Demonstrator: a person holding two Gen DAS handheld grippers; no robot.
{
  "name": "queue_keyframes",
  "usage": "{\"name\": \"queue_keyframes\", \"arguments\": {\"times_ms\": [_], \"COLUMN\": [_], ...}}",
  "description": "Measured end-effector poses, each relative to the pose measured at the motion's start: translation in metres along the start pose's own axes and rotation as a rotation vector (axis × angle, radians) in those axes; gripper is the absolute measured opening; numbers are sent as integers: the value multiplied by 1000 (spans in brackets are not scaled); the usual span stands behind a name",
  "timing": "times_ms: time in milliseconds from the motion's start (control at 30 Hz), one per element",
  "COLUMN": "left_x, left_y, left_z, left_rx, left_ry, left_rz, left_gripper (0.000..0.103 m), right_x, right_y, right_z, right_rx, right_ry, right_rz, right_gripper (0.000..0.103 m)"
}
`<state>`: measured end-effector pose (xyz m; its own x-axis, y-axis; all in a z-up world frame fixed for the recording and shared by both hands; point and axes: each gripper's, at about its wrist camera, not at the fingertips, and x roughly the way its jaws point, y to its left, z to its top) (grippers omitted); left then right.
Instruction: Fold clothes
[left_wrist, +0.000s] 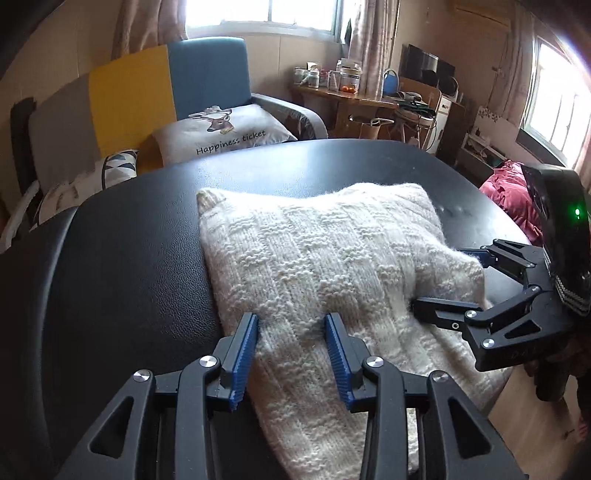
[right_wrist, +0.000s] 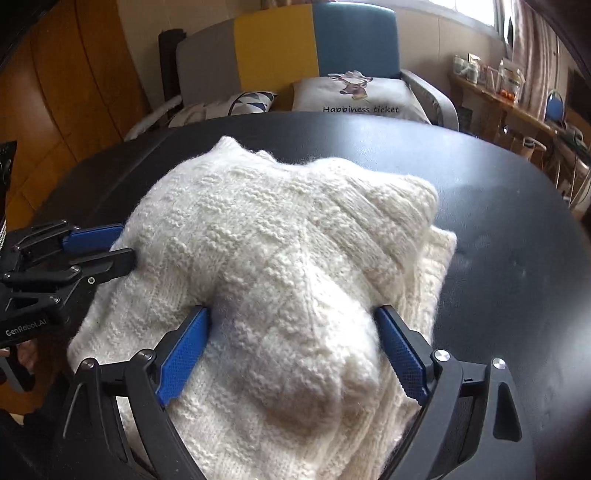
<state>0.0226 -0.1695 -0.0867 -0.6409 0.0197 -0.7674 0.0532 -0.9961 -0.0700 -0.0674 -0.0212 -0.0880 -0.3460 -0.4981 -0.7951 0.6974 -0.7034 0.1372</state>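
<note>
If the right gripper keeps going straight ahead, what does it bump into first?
Probably the sweater: the right gripper is open, with a raised hump of knit already between its fingers.

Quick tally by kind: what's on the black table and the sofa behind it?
Sweater: 1
Tools: 2, left tool and right tool
Cushions on the sofa: 2, deer cushion and triangle cushion
Total: 5, not counting the table and sofa.
</note>
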Motion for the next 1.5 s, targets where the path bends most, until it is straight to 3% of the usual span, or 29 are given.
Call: {"name": "queue_keyframes", "arguments": {"times_ms": [333, 533, 700, 867, 967, 1067, 1233, 1367, 1500], "left_x": [5, 20, 30, 60, 71, 67, 65, 88, 112], "left_y": [14, 17, 19, 39, 50, 49, 57, 59, 59], "left_z": [42, 54, 61, 80, 81, 82, 94, 102, 98], "left_rx": [4, 4, -1, -65, -114, -90, -109, -104, -96], "left_ry": [-42, -45, -52, 30, 52, 20, -17, 71, 141], "left_rz": [45, 70, 85, 76, 34, 35, 34, 53, 57], "left_gripper": [38, 39, 39, 39, 39, 39, 38, 38, 39], "right_x": [-32, 12, 12, -4, 14, 27, 10, 3, 33], "right_y": [-1, -12, -26, -26, -27, -33, -42, -53, -64], "right_z": [22, 27, 20, 30, 31, 27, 36, 47, 50], "right_rx": [-36, -25, 48, 22, -11, -17, 6, 35, 83], "right_ry": [-107, -4, -22, -123, -72, -28, -63, -99, -29], "right_rz": [-23, -79, -16, 51, 56, 75, 87, 84, 142], "right_gripper": [92, 92, 92, 91, 91, 91, 91, 91, 91]}}
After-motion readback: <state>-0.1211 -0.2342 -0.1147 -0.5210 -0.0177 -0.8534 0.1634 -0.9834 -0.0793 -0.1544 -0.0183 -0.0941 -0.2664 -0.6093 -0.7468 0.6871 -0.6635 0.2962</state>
